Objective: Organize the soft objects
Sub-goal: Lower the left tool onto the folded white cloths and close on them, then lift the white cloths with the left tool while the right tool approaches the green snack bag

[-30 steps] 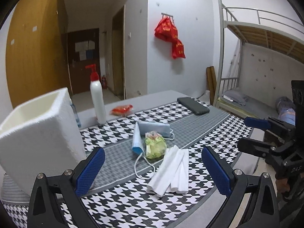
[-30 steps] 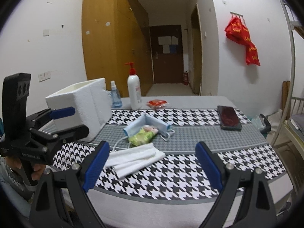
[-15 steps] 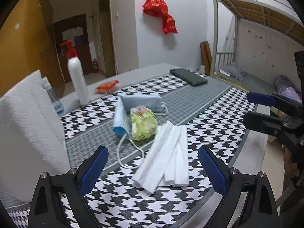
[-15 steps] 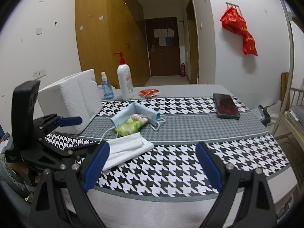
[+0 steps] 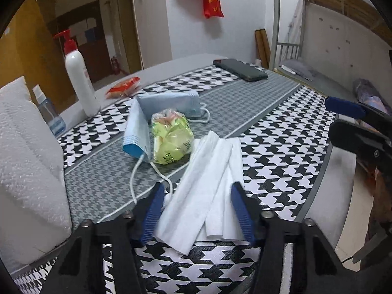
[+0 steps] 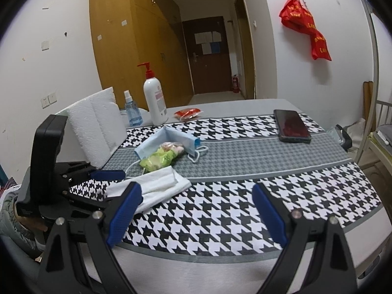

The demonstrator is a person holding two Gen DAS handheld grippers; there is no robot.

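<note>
My left tongs (image 5: 196,210) sit low in the middle of the left wrist frame, their blue pads (image 5: 152,212) narrowed around the near end of the folded white cloth (image 5: 208,188). The pads flank the cloth on both sides; I think they are touching it, but I cannot tell from this angle whether they truly pinch it. The cloth lies on the houndstooth table (image 5: 281,152), running from bottom centre up toward the middle. Just past its far end sits a green crumpled bag (image 5: 171,142), with a blue face mask (image 5: 156,117) bent around it, its white ear loops trailing toward the tongs. A white foam box (image 5: 27,171) fills the left edge, a pump bottle (image 5: 78,78) and a small spray bottle (image 5: 49,115) stand upper left, a red packet (image 5: 125,87) lies behind the mask, and a phone (image 5: 240,69) lies upper centre-right.

In the right wrist frame my right tongs (image 6: 196,213) are spread wide over the near table edge at the bottom, holding nothing. The cloth (image 6: 159,183) shows left of centre, with the left tongs (image 6: 107,183) at its near end, the mask (image 6: 171,139) and bag (image 6: 159,159) beyond it, and the phone (image 6: 291,126) at the right.
</note>
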